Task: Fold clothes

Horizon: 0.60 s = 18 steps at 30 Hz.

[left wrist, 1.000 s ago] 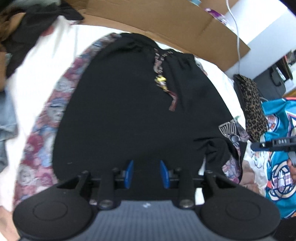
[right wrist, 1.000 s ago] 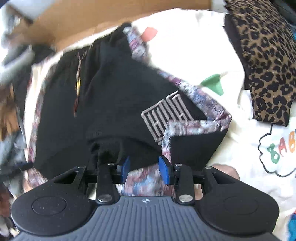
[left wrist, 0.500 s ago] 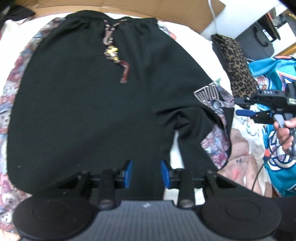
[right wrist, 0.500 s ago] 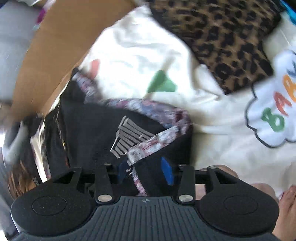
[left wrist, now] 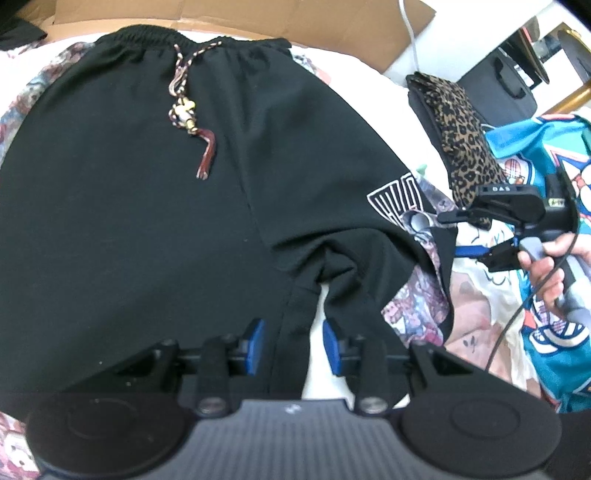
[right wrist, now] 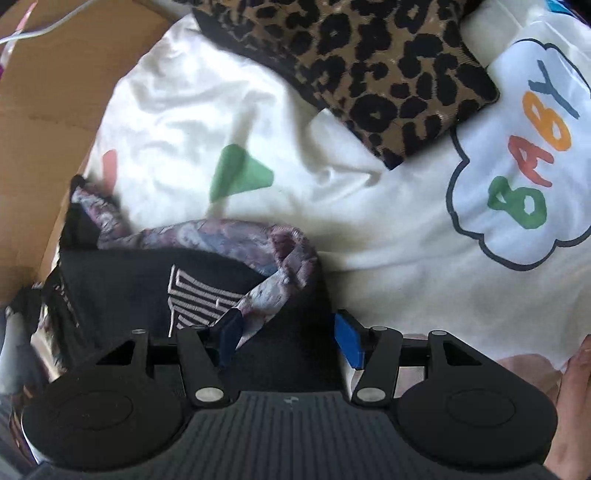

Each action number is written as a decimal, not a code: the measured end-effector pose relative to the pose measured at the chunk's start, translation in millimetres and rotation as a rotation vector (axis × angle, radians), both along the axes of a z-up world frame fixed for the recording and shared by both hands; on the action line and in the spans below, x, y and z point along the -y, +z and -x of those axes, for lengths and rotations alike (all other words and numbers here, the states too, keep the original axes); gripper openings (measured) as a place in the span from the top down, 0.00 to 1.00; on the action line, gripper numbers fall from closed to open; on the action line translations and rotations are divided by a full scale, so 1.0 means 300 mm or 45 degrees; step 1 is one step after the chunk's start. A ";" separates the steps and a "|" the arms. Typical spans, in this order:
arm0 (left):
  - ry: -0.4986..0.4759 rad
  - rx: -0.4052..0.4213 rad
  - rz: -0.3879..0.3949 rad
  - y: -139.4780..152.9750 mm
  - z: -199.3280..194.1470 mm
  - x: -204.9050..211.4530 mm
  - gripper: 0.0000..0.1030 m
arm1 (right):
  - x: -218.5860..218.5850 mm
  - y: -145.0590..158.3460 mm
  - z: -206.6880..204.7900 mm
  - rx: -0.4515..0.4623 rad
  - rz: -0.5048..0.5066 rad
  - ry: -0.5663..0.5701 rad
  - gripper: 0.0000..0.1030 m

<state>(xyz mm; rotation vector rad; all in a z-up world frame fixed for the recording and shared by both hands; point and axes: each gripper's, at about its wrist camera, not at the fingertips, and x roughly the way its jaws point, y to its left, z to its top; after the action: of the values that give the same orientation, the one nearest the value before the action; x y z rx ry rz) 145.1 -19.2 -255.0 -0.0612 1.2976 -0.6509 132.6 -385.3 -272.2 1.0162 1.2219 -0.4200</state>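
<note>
left wrist view: my left gripper [left wrist: 293, 347] has its blue pads apart, hovering over the near hem of the black shorts [left wrist: 147, 206], nothing pinched between them. the shorts lie spread flat on the white sheet [left wrist: 369, 85], waistband at the far side, with a braided drawstring [left wrist: 184, 107] trailing down the front. a patterned side panel [left wrist: 417, 299] shows along the right leg — beside it sits a white line logo [left wrist: 397, 201]. my right gripper [left wrist: 465, 234] is at that right edge, its fingers spread on either side of the hem, a hand [left wrist: 554, 269] on its handle. from the right wrist view, its pads stand apart around the folded-over corner of the right leg, not closed on it. a leopard-print garment [right wrist: 369, 70] lies far right on the sheet, well apart from the shorts. brown cardboard [left wrist: 258, 14] lines the far side.
</note>
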 end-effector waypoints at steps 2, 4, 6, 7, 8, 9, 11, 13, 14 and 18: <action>0.011 -0.007 0.011 -0.010 0.000 0.001 0.65 | 0.001 -0.010 -0.008 -0.017 0.011 -0.019 0.40; 0.006 -0.012 0.018 -0.018 0.001 0.004 0.65 | -0.004 -0.013 -0.019 -0.024 0.025 -0.022 0.41; 0.008 -0.022 0.019 -0.029 0.004 0.008 0.65 | -0.013 -0.011 -0.031 -0.023 0.038 0.006 0.51; 0.008 -0.030 0.020 -0.036 0.006 0.010 0.65 | -0.017 -0.008 -0.034 -0.024 0.045 0.026 0.65; 0.006 -0.036 0.021 -0.042 0.008 0.011 0.65 | -0.019 -0.005 -0.032 -0.029 0.051 0.047 0.76; 0.005 -0.043 0.022 -0.048 0.010 0.013 0.65 | -0.020 -0.001 -0.028 -0.032 0.056 0.066 0.80; 0.010 -0.056 0.022 -0.060 0.011 0.017 0.65 | -0.016 0.010 -0.012 -0.032 0.065 0.094 0.88; 0.018 -0.072 0.023 -0.073 0.011 0.022 0.65 | -0.010 0.024 0.014 -0.032 0.079 0.121 0.91; 0.019 -0.079 0.025 -0.077 0.009 0.027 0.65 | -0.008 0.030 0.027 -0.030 0.087 0.137 0.94; 0.021 -0.098 0.026 -0.091 0.006 0.049 0.65 | 0.010 0.046 0.070 -0.028 0.133 0.219 0.95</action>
<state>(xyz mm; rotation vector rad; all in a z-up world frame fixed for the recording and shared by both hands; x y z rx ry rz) 143.3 -33.8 -282.4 -0.1147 1.3630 -0.6532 111.5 -388.5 -258.4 0.8124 1.2827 -0.3576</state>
